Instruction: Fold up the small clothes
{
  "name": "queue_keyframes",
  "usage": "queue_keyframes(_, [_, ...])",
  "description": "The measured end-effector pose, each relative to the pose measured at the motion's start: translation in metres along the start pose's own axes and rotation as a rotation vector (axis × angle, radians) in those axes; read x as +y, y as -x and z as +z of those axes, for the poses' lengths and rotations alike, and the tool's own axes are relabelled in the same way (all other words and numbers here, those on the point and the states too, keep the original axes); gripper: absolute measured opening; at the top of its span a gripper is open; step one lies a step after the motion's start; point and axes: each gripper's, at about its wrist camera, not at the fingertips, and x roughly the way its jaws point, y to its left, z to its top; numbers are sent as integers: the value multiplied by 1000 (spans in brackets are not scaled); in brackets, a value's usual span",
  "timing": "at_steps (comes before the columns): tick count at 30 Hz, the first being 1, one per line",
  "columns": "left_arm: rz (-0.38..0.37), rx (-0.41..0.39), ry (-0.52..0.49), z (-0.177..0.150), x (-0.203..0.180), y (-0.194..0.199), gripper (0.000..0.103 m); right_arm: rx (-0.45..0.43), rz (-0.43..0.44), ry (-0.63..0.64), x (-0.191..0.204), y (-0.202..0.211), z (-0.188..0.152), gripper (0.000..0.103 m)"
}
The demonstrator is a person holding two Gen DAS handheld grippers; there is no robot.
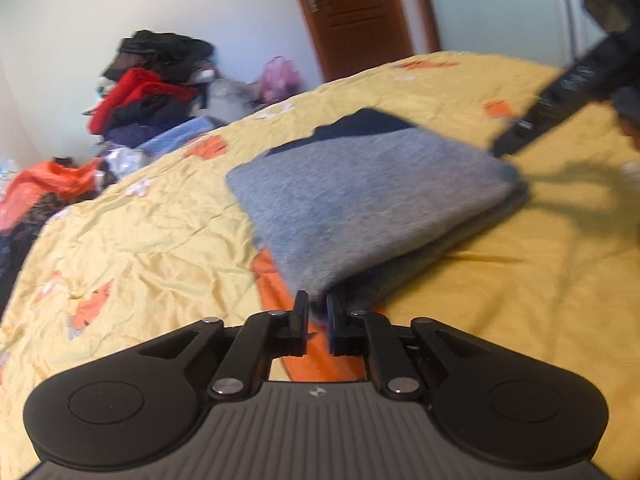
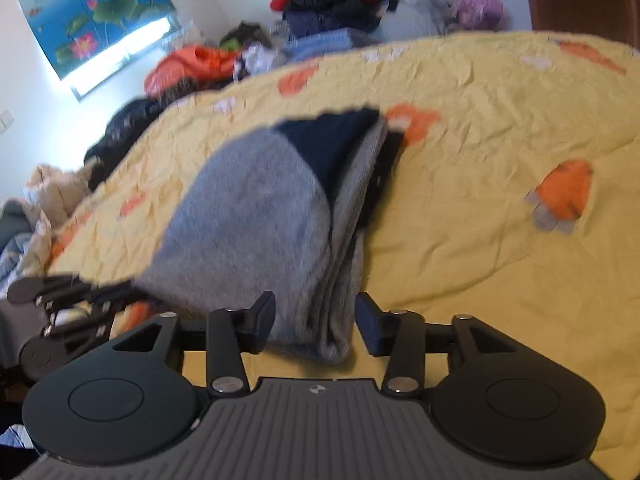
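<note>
A folded grey garment with a dark navy part at its far end lies on the yellow bedspread. My left gripper is shut on the garment's near corner. In the right wrist view the same garment shows as a stack of folded layers with the navy part at the far end. My right gripper is open, its fingers on either side of the near edge of the layers. The left gripper shows at the left, at the garment's corner. The right gripper's body shows at the upper right.
A heap of mixed clothes rises beyond the bed's far edge, with orange fabric lower down. A brown door is behind. A lotus picture hangs on the wall. The bedspread carries orange prints.
</note>
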Motion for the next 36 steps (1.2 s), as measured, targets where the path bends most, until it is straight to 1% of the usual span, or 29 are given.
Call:
queue_keyframes(1, [-36,-32,18,4,2,8,10,-40,3,-17,-2,7,6,53])
queue_keyframes(2, [-49,-62,35,10,2,13,11,-85,8,-36,-3,13,14,53])
queue_keyframes(4, [-44,-97,60,24,-2,5,18,-153,35,-68,-1,11,31,54])
queue_keyframes(5, [-32,-98,66,30,-6,-4,29,-166,52,-83,1,4,40,56])
queue_keyframes(6, [-25,-90,76,34,-10,-17,43,-166,75,-89,4,-7,49,57])
queue_keyframes(8, [-12,-37,99,34,-15,-44,52,-131,94,-87,13,-39,63,57])
queue_keyframes(10, [-1,35,91,26,-19,-64,51,-64,64,-55,22,-70,68,56])
queue_keyframes(11, [-4,19,105,19,-18,-65,51,-20,21,-15,26,-86,66,55])
queue_keyframes(12, [-19,14,143,14,-13,-65,52,34,-25,20,28,-100,61,53])
queue_keyframes(13, [-32,17,182,12,-7,-65,52,14,-23,54,27,-104,53,51])
queue_keyframes(14, [-42,23,204,12,-1,-65,52,-10,-14,77,27,-104,47,51])
queue_keyframes(17, [-35,38,237,16,5,-56,52,-2,-16,61,29,-95,48,51])
queue_keyframes(19, [-30,-8,277,16,14,-36,52,-15,-27,36,32,-77,46,53])
queue_keyframes(21, [-6,-68,314,11,29,-8,53,-75,-43,76,37,-47,35,60])
queue_keyframes(22, [22,-90,323,8,39,7,54,-108,-58,97,36,-28,27,68])
queue_keyframes(23, [59,-108,317,3,51,21,55,-130,-71,112,33,-12,19,75])
queue_keyframes(24, [109,-123,285,-1,65,36,61,-144,-93,122,27,5,11,77])
queue_keyframes(25, [170,-130,230,-4,80,48,66,-153,-127,142,19,22,3,77])
queue_keyframes(26, [258,-129,170,-8,97,58,79,-152,-177,168,8,37,-3,78])
queue_keyframes(27, [362,-125,113,-10,116,66,83,-145,-249,182,-5,51,-8,78])
queue_keyframes(28, [460,-113,59,-12,135,71,83,-136,-341,194,-19,65,-11,78])
queue_keyframes(29, [568,-84,13,-10,157,74,83,-119,-440,226,-31,75,-12,78])
queue_keyframes(30, [672,-62,-20,-7,177,77,83,-97,-572,310,-41,85,-13,78])
queue_keyframes(31, [766,-60,-31,-2,194,81,83,-81,-714,410,-48,90,-15,78])
queue_keyframes(32, [829,-73,-16,3,206,87,83,-60,-888,538,-55,92,-19,78])
queue_keyframes(33, [855,-103,22,11,212,94,83,-43,-1039,663,-60,92,-23,79])
queue_keyframes(34, [839,-151,78,16,211,101,83,-34,-1161,774,-66,90,-27,81])
queue_keyframes(35, [789,-202,142,19,204,105,83,-37,-1213,828,-67,90,-29,82])
queue_keyframes(36, [712,-240,200,20,192,105,84,-55,-1204,825,-65,90,-29,84])
